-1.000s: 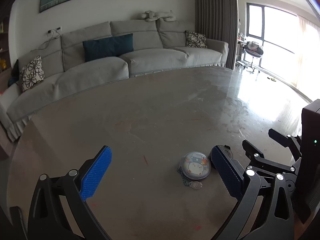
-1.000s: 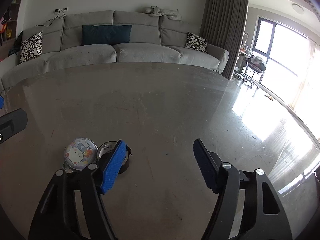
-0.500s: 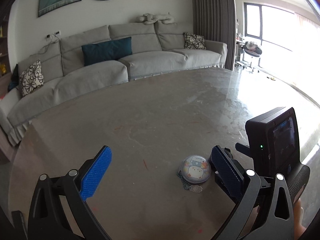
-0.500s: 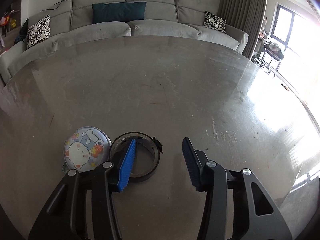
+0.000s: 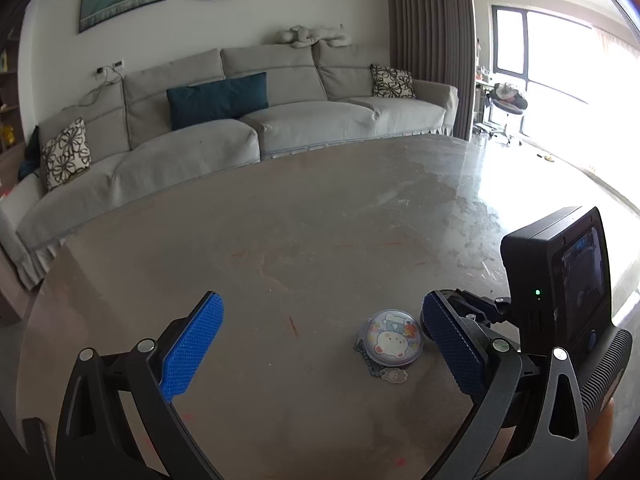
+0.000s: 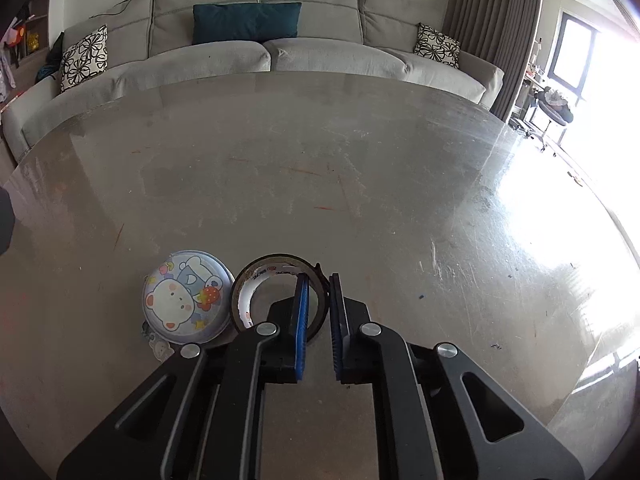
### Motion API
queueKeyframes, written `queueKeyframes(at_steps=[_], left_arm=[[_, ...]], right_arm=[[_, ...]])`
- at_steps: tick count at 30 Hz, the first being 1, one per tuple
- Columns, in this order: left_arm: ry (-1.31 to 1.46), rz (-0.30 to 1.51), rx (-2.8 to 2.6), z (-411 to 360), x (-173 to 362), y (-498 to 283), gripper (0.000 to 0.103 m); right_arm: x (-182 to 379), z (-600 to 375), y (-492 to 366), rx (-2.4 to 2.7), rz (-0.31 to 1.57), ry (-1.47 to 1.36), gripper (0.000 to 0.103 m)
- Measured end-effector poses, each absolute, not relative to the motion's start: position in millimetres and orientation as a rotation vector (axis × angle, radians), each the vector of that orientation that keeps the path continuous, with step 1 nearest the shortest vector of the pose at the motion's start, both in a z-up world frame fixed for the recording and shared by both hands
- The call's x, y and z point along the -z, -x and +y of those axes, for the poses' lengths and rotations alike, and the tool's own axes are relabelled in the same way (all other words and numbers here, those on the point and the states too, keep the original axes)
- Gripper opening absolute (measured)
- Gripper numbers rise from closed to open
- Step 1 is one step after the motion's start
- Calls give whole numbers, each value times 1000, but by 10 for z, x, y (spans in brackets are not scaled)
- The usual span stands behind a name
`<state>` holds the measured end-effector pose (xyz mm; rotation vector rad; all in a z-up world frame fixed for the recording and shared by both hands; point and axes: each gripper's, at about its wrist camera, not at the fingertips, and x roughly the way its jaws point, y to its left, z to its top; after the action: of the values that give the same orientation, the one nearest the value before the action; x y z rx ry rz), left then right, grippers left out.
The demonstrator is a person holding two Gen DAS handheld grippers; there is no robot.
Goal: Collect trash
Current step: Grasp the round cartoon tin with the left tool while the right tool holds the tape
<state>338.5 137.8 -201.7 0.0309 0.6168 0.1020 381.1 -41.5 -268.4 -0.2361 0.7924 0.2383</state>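
On the left, we see our left gripper [image 5: 320, 344] held low over the counter [image 5: 320, 240] with its blue fingers [image 5: 192, 350] spread wide and nothing between them, the whole tool tipped forward toward the sofa [image 5: 240, 120]. Just inside its right finger lies a round bear lid [image 5: 394, 338], flat on the counter, with a small tag [image 5: 394, 376] poking out from under its near edge. Further right in that view, the right gripper's camera box [image 5: 560, 280] stands close beside the lid. From the right wrist, we find the lid [image 6: 186, 298] touching a tape roll [image 6: 276, 284] that lies flat just to its right. Our right gripper [image 6: 318, 312] points steeply down at the counter [image 6: 320, 180], its fingers [image 6: 301, 320] drawn close together and pinching the roll's right-hand wall, one finger inside the ring and the other outside it.
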Motion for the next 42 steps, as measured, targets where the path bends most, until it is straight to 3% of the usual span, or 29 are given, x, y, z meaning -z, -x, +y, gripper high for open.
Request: queueKeyframes(at_steps=[9, 36, 38, 40, 42], left_arm=[[-20, 643, -105, 1375, 2129, -3462, 98], [25, 872, -21, 990, 2859, -3985, 98], [57, 902, -11, 1039, 2910, -4026, 88], [59, 900, -22, 1055, 2919, -4029, 68], [37, 898, -30, 1038, 2911, -4026, 62]], right_arm=[[2161, -592, -3623, -224, 666, 235, 11], [2218, -826, -3676, -185, 653, 203, 10], [2212, -826, -3661, -181, 647, 205, 10], [2206, -833, -3652, -182, 648, 203, 10], [2197, -829, -3635, -181, 641, 201, 10]])
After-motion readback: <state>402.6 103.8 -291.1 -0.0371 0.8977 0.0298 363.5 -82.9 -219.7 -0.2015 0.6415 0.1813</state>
